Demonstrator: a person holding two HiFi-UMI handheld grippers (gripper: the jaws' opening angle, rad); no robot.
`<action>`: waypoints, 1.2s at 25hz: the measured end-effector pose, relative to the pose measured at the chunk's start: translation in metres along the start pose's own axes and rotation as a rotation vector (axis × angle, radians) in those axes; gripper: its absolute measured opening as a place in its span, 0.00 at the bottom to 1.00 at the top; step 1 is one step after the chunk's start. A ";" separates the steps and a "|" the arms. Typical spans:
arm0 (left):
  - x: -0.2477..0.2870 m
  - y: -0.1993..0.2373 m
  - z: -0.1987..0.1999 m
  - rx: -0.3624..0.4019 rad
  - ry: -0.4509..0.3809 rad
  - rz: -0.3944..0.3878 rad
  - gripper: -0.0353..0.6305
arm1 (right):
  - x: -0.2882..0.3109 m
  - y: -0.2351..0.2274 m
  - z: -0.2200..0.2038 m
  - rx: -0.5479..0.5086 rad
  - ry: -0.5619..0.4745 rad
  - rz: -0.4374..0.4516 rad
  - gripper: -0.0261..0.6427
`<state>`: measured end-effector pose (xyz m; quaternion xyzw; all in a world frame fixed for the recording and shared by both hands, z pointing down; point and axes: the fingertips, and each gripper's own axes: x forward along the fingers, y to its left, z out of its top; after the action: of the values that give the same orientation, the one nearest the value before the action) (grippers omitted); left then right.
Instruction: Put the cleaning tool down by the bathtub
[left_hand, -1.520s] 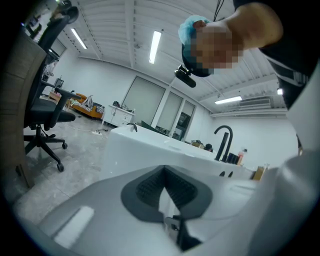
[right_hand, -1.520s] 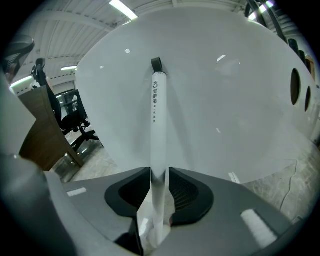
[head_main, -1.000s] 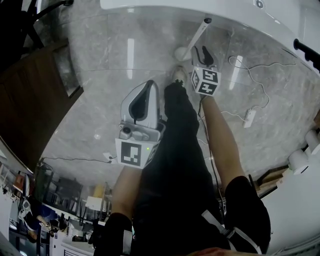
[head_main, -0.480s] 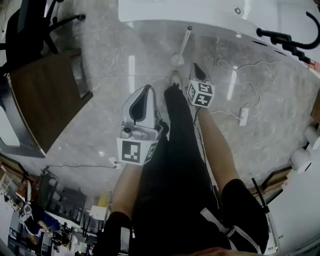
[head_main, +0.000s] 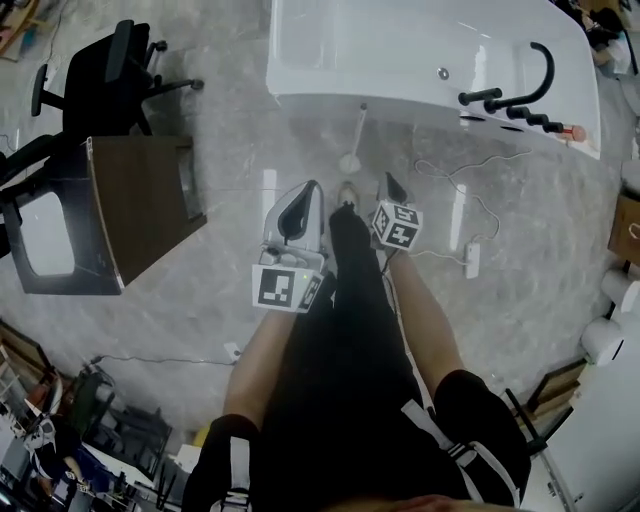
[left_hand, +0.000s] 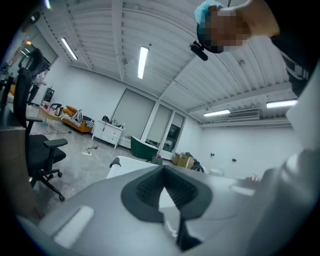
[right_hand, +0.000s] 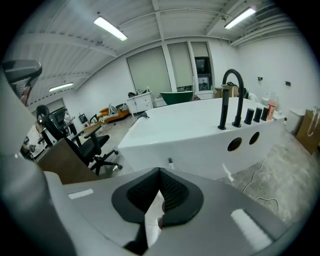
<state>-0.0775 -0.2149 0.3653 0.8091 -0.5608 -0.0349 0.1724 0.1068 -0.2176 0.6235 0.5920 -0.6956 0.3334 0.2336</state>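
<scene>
Fig. The brush (head_main: 356, 135) leans on the bathtub (head_main: 400, 60), head on the floor (head_main: 230, 250), so it cannot roll; my right claw (head_main: 389, 180) and left claw (head_main: 311, 187), pressed together, hold nothing.

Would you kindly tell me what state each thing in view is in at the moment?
Cleaning tool: stands head down on the floor, handle against the bathtub, ungripped.
Left gripper: shut, empty.
Right gripper: shut, empty.
Office chair: upright, unoccupied.
Power strip: lying on the floor, cable loose.
</scene>
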 end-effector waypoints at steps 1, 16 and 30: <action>-0.004 -0.005 0.010 0.001 -0.008 -0.005 0.06 | -0.012 0.003 0.011 0.002 -0.015 0.000 0.04; -0.074 -0.054 0.074 0.001 -0.030 -0.045 0.06 | -0.211 0.065 0.117 -0.103 -0.325 0.074 0.04; -0.140 -0.100 0.117 0.035 -0.071 -0.118 0.06 | -0.362 0.099 0.153 -0.108 -0.534 0.129 0.03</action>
<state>-0.0692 -0.0828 0.2050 0.8419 -0.5183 -0.0637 0.1359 0.0895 -0.0821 0.2423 0.5999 -0.7857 0.1421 0.0516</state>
